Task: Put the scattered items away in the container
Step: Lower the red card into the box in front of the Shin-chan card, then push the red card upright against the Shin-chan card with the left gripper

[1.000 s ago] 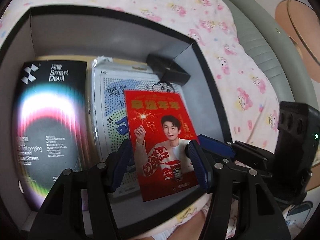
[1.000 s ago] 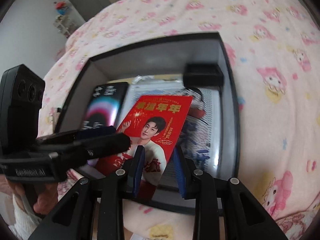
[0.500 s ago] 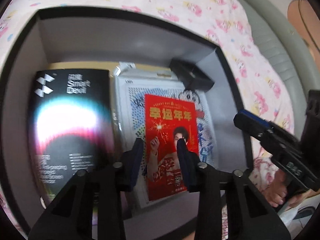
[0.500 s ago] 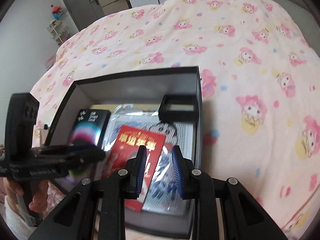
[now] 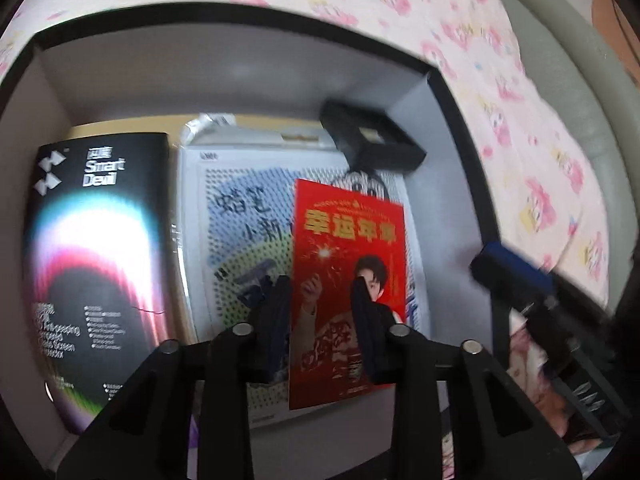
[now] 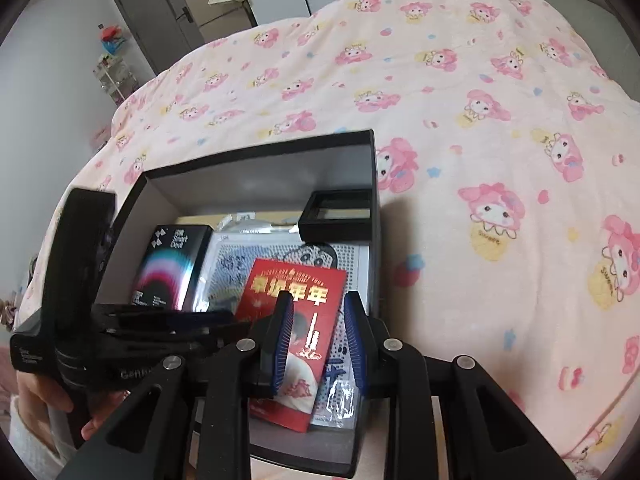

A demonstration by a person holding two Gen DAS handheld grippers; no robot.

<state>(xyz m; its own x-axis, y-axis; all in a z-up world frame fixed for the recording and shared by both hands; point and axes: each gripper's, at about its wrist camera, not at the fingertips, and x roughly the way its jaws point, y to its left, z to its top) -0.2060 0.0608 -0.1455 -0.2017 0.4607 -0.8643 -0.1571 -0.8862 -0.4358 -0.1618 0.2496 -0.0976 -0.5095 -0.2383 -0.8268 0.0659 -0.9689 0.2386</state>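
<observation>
A black-rimmed open box (image 5: 240, 12) sits on the pink cartoon blanket. Inside it a red card with a portrait (image 5: 348, 240) lies on a white pegboard packet (image 5: 240, 208). My left gripper (image 5: 320, 316) hovers over the card's lower half. Its jaws are closing to a narrow gap with nothing between them. From the right wrist view, the box (image 6: 260, 148) and red card (image 6: 296, 292) lie below my right gripper (image 6: 316, 332), which is shut and empty above the box's near edge. The left gripper (image 6: 192, 318) reaches in from the left.
A black Smart Devil package (image 5: 92, 240) lies along the box's left side, and a small black case (image 5: 372, 144) leans in its far right corner. The right gripper (image 5: 508, 268) is blurred at the box's right wall. A hand (image 6: 44, 392) holds the left tool. The blanket (image 6: 480, 160) stretches to the right.
My left jaws have narrowed from wide open to nearly together. My right gripper has pulled back and up from the box, and the red card now lies flat inside.
</observation>
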